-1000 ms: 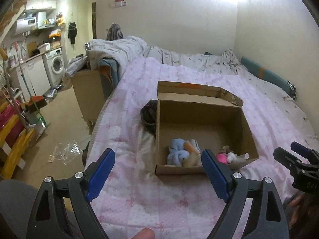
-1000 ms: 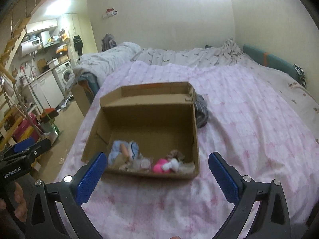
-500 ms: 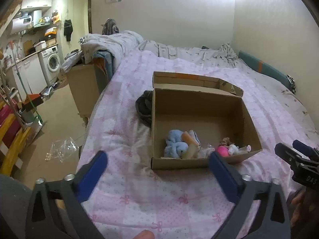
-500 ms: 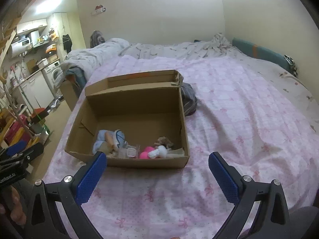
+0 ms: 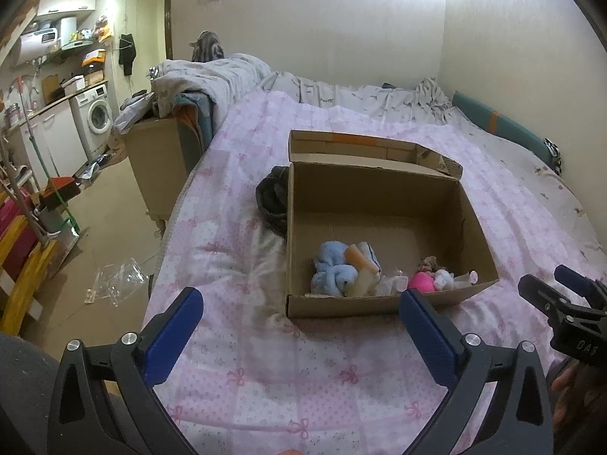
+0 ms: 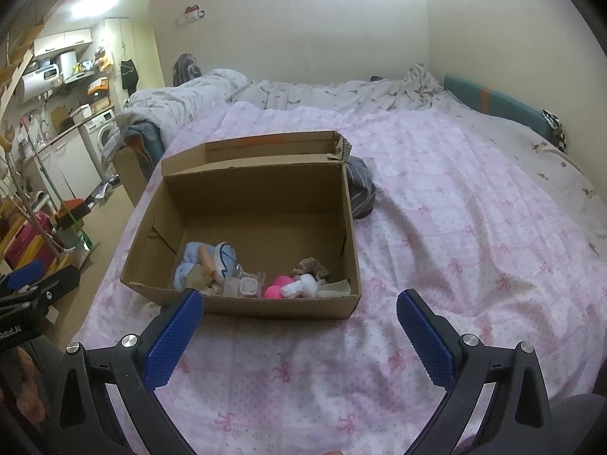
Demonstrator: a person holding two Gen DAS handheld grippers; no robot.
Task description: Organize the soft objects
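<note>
Both grippers – left (image 5: 301, 320), right (image 6: 299, 320) – gape empty, their handles cut off below. Beyond, on the pink quilt (image 5: 265, 371), a cardboard box (image 6: 242, 305) half-hides fuzzy blue cloth (image 5: 334, 271) and a pink ball (image 6: 276, 291).

Dim, warm ceiling light glares on the back wall; fisheye edges curve and darken.
</note>
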